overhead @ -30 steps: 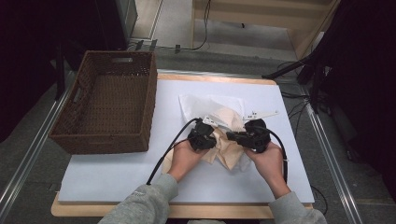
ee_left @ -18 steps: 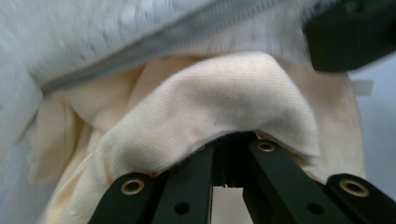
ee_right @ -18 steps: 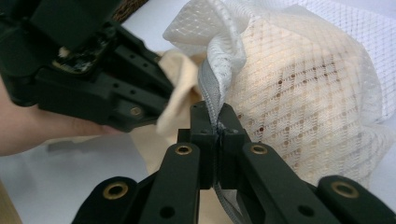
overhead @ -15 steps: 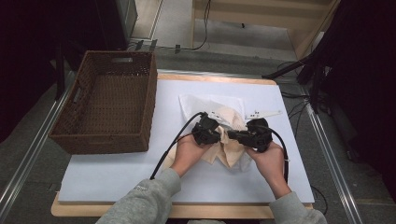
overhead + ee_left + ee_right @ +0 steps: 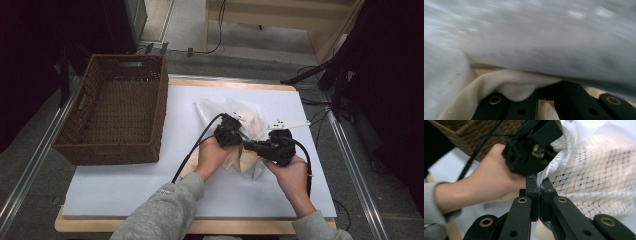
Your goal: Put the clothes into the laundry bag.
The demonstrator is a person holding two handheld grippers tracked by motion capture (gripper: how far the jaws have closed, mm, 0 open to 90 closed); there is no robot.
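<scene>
I am working on a white mesh laundry bag (image 5: pixel 250 120) with a cream knitted garment (image 5: pixel 235 157) bunched in it, lying crumpled on the white board (image 5: pixel 125 180) that covers the wooden table, right of the middle and just in front of me. In the right gripper view the bag's open netting (image 5: pixel 594 170) is spreading up and to the right, and its edge is running down between my right claw's (image 5: pixel 539 185) two black jaws, which are standing pressed together with the mesh pinched between their tips. In the high view that right claw (image 5: pixel 250 145) is lying level, pointing left toward my other hand. My left claw (image 5: pixel 235 127) is sitting just beside it, nearly touching, over the near left part of the bundle. In the left gripper view its jaws are standing close together at the bottom edge, with a fold of the cream knit (image 5: pixel 506 82) draped over them and a sliver of cream cloth showing in the narrow gap; blurred white mesh is hanging above, so I am gripping fabric there too. My grey sleeve (image 5: pixel 165 215) is reaching in from the bottom. Well to the left, a dark brown rectangular wicker basket (image 5: pixel 75 150) is standing on the board's corner, apart from the bag.
</scene>
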